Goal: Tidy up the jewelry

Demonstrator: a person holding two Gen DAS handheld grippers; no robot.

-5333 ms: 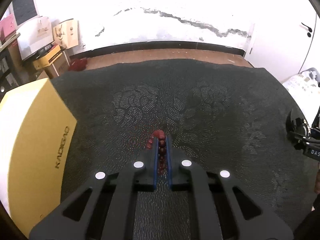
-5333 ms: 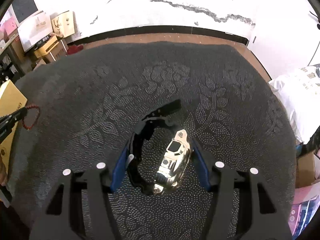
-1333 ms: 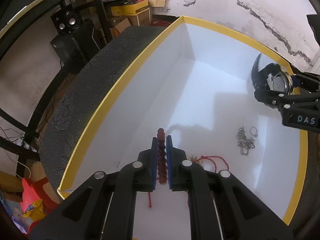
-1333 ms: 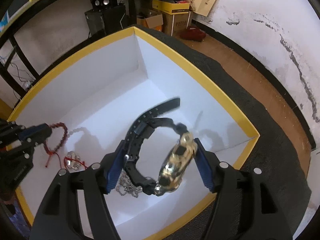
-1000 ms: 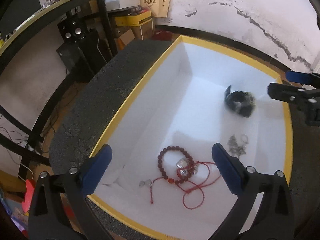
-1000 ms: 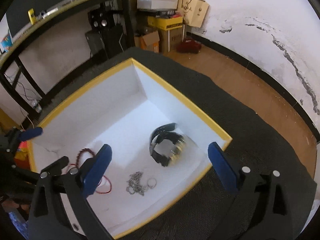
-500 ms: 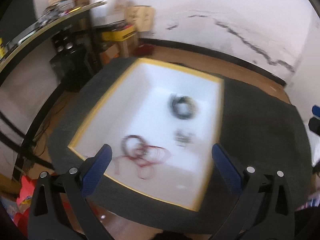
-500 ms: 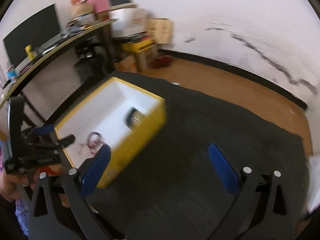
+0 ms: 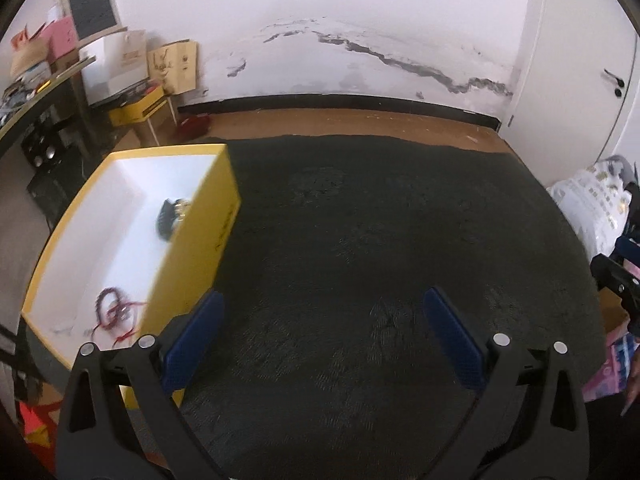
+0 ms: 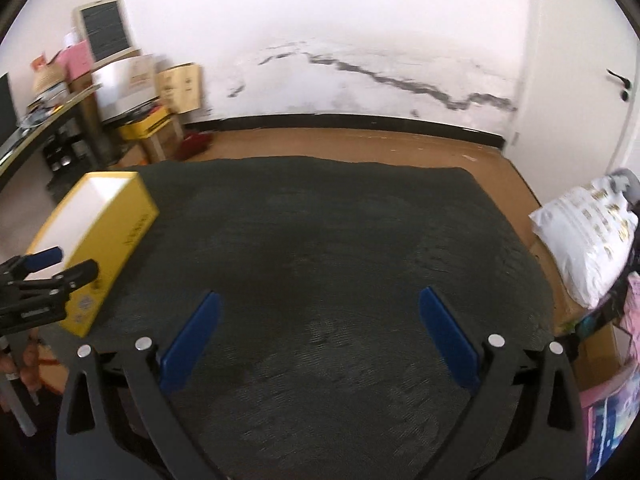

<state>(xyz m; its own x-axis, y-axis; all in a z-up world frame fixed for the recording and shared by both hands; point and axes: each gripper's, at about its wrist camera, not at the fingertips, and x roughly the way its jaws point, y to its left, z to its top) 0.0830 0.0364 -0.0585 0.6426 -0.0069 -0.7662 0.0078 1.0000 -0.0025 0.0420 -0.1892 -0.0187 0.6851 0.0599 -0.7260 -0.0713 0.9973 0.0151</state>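
While both of our tools hang above the dark patterned cloth (image 9: 360, 240) covering the desk, neither holds anything. We see the left tool (image 9: 322, 336) spread wide, its blue pads (image 9: 192, 340) far apart over bare cloth, and the right tool (image 10: 318, 338) just as wide over the same surface. At the left edge of the desk sits the yellow box (image 9: 200, 248) with its white inside, resting on the cloth. From the left wrist view, a black watch (image 9: 170, 216) with a gold face lies toward the far end of the box, close to the right-hand wall. A red bead bracelet (image 9: 110, 308) with loose red cord lies on the box floor near the front corner, well apart from the watch. From the right wrist view, the box (image 10: 108, 224) stands at the far left, and the left tool (image 10: 48, 268) shows just in front of it. Cardboard boxes (image 9: 172, 64) stand against the cracked white wall (image 9: 360, 40) beyond.
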